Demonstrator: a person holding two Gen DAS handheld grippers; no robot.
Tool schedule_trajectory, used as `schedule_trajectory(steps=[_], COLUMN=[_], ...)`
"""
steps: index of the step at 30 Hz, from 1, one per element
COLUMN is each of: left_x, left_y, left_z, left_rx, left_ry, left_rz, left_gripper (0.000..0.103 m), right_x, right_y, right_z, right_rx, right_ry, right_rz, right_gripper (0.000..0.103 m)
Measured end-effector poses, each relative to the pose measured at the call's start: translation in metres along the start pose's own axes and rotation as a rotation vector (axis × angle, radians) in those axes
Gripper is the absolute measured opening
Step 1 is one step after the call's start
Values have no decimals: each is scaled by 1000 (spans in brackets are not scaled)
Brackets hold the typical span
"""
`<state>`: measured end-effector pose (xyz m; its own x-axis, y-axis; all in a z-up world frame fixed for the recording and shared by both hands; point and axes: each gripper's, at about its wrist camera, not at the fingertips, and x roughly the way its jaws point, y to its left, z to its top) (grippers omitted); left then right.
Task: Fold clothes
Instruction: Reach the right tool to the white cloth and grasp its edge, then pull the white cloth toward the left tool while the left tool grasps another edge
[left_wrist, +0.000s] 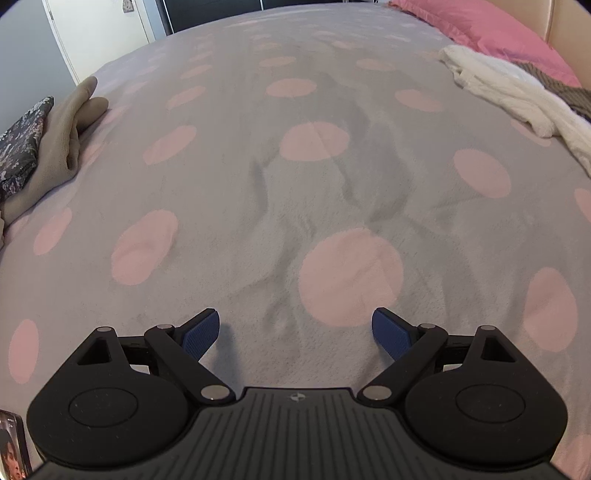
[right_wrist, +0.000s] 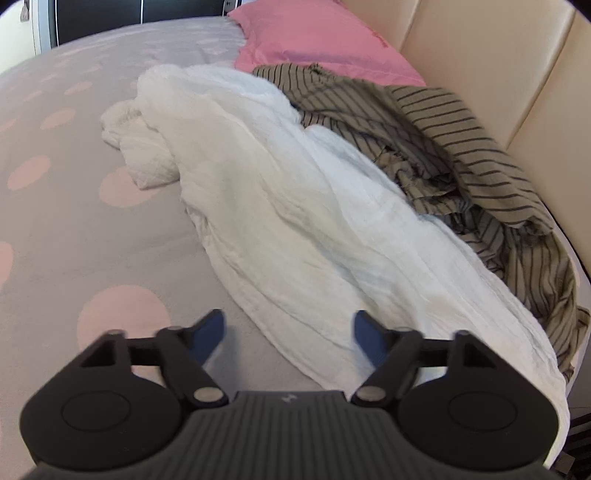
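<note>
The crumpled white crinkled-cotton garment (right_wrist: 295, 206) is lying on the grey pink-dotted bedspread (right_wrist: 66, 229), just beside the pink pillow (right_wrist: 317, 40). It is looking light, limp and easily pinched at its near hem. Right gripper (right_wrist: 290, 334) is hovering there, spread, empty; left gripper (left_wrist: 295, 334) is likewise spread over the bedspread.

Bed (left_wrist: 229, 206) – grey cover, pink dots. On it: white garment (right_wrist: 295, 206), crumpled, beside striped garment (right_wrist: 480, 155) by the headboard; pink pillow (right_wrist: 314, 40) behind; beige garment (left_wrist: 62, 147) and dark floral cloth (left_wrist: 22, 136) at far edge.
</note>
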<state>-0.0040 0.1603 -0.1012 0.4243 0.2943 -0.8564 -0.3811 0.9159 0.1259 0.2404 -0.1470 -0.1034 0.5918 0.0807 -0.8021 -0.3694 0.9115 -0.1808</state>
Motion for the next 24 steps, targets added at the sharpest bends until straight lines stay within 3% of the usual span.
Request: schedule_trajectory(steps=[4,5,6,8,12,17,24], left_x=[2,2,2,1,-2,-12,-40], left_y=[2,1,0,0,3,5,19], left_z=[1,1,1,1,2,0,-5], left_rx=[-14,-13,-12,-12,-23,-18,-22], left_ry=[15,15,16,18,28,23,5], left_rz=[-3,0,1,1,0,2,16], left_gripper=[91,91,91,91,86,84,84], right_x=[15,17,19,18,-1,-59,-141], right_y=[3,3,2,0,13,83,162], right_z=[3,4,6,10,13,-1,-33], right_rx=[-6,-8,3,35,1,-226,-389], right_ry=[-6,-9,-7,-1,-21,-87,-120], right_rz=[-20,-26,-21,-49,-5,156,446], right_gripper=[59,54,35,11,8,8,7])
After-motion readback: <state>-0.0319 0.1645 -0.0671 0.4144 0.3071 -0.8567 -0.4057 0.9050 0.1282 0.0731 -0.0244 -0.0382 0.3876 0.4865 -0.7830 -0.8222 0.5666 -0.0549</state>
